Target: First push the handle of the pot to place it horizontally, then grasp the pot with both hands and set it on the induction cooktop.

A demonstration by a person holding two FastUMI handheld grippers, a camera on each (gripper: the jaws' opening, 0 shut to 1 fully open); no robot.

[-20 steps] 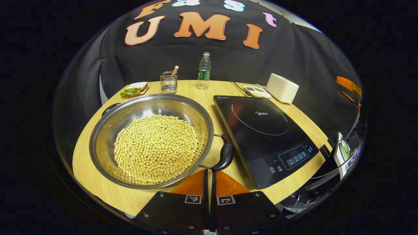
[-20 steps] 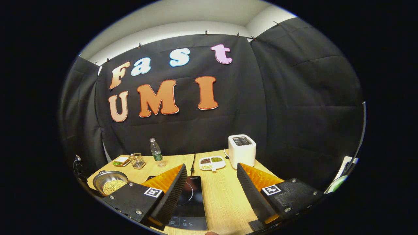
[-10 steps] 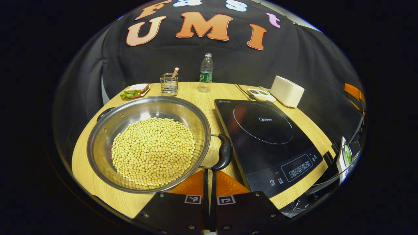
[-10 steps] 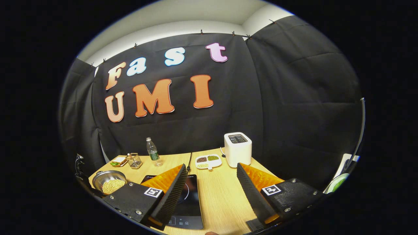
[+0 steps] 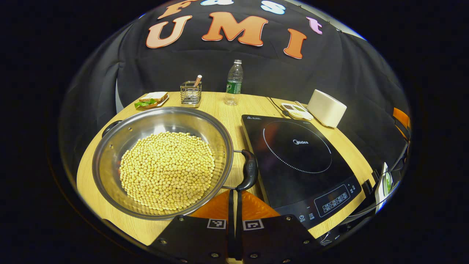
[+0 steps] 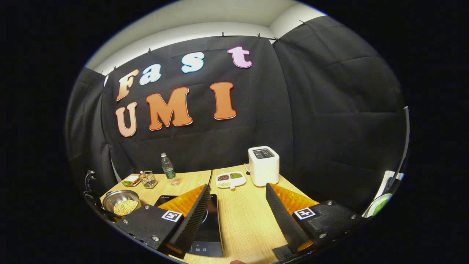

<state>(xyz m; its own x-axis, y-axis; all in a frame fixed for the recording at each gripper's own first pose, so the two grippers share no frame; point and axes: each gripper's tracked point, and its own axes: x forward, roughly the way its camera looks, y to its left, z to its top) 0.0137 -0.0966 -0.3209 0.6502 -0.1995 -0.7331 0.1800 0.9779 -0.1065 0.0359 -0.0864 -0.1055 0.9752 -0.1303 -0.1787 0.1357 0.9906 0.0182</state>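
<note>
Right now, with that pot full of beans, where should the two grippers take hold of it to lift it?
Likely by its two black side handles, one gripper each, coming in from outside the rim. The near handle juts toward the induction cooktop; the far handle sits opposite. The pot is wide, shallow and full of beans, so an even two-sided hold keeps it level.

Pot (image 5: 161, 161) sits on table (image 5: 220, 110), left of induction cooktop (image 5: 300, 161). Bottle (image 5: 233, 83) and toaster (image 5: 327, 108) stand behind them.

the pot's (image 5: 161, 161) far handle (image 5: 110, 127) is mostly tucked behind its rim, the cooktop (image 6: 205, 227) is half hidden behind the right gripper's fingers (image 6: 190, 216), and the tray's (image 6: 230, 180) contents are too tiny to tell.
</note>
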